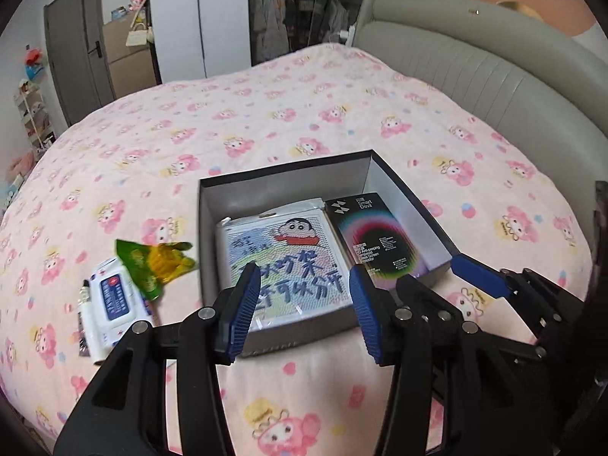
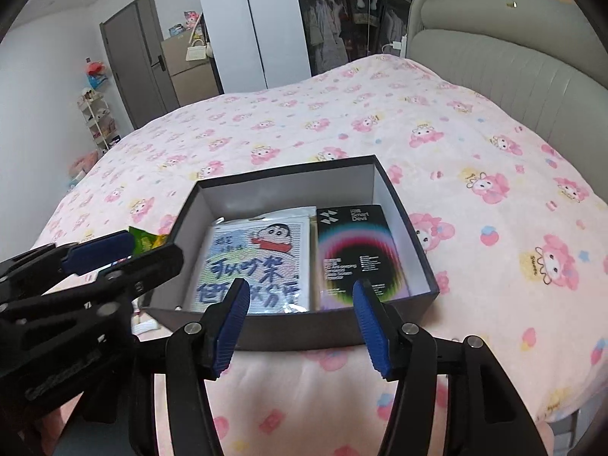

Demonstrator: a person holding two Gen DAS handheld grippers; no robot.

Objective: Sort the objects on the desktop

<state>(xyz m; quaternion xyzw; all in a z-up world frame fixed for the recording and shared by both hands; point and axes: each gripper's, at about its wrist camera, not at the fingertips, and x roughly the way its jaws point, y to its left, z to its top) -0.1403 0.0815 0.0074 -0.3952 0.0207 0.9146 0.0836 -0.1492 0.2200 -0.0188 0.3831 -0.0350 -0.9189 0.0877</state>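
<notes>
The left claw [image 1: 304, 296] hung above the near edge of an open dark box [image 1: 281, 174] on a bed [image 1: 266, 114] with a pink cartoon-print cover, its blue-padded jaws apart and nothing between them, while the right claw [image 1: 478, 273] reached in from the right beside the box's near right corner. Inside the box a cartoon picture pack [image 1: 281, 250] lay flat on the left, just beside a black screen-protector package [image 1: 372, 235] on the right. Left of the box, on the cover, lay a green and yellow wrapper [image 1: 155, 266], a white wipes pack [image 1: 110, 304] and a small white lighter [image 1: 84, 296] close together.
</notes>
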